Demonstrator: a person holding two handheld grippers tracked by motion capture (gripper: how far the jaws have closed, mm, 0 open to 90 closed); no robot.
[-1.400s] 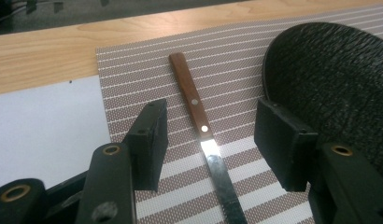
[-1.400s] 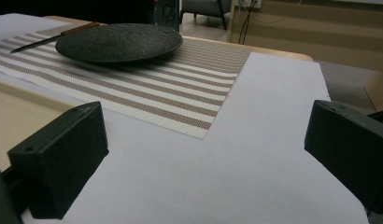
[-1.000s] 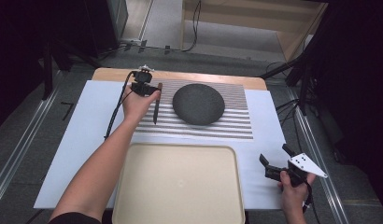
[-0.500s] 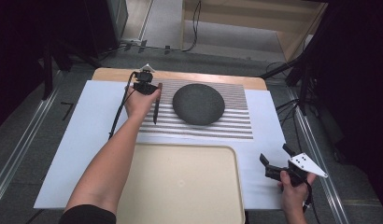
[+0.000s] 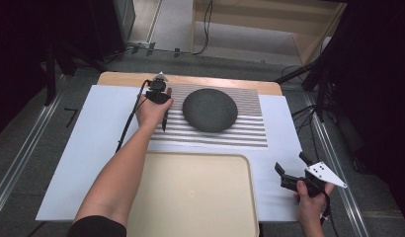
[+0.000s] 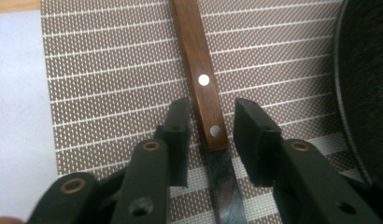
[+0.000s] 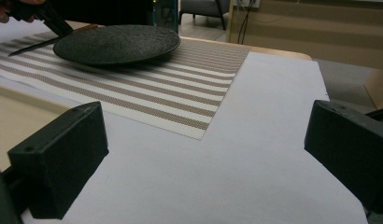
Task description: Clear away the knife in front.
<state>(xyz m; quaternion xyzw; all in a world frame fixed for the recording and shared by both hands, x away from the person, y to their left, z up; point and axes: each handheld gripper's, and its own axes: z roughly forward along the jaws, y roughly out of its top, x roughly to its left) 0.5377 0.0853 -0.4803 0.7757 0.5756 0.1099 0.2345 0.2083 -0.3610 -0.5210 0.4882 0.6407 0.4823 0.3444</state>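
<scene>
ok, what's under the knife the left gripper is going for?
The striped placemat lies under the knife, beside the dark plate. The mat strip directly beneath the handle and blade is covered.

No words, labels, brands or numbers are showing anywhere that can be read, neither on the things lying by the fingers nor on the counter.
</scene>
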